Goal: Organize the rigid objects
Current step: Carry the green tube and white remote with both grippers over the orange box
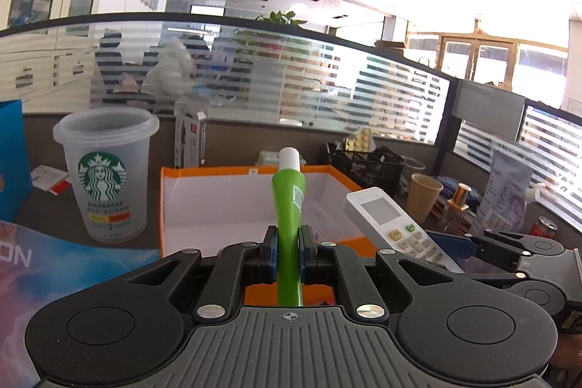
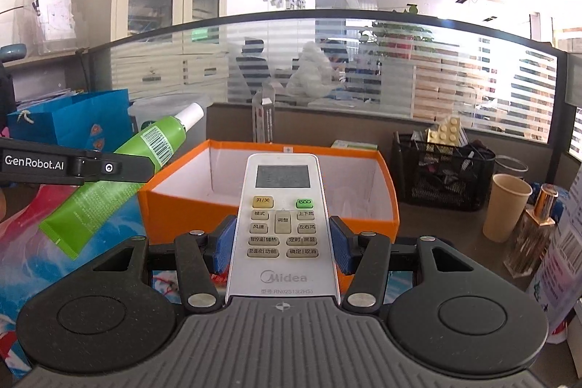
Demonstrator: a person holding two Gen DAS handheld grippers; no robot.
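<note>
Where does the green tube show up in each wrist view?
Left wrist: green tube at centre, clamped edge-on in the left tongs, white cap pointing away.
Right wrist: green tube at left, tilted, cap up-right, barcode showing, held by the left tongs.
Shared landmark: the orange box behind it.

Green tube (image 1: 289,206): crimped end hidden behind gripper body. Remote (image 2: 282,224): lower end hidden likewise.

1. The left gripper (image 1: 288,251) is held pointing forward, slightly downward, jaws clamped on a green tube (image 1: 289,202)
2. The right gripper (image 2: 283,244) is held alongside, jaws pressed against a remote control (image 2: 282,224)
</note>
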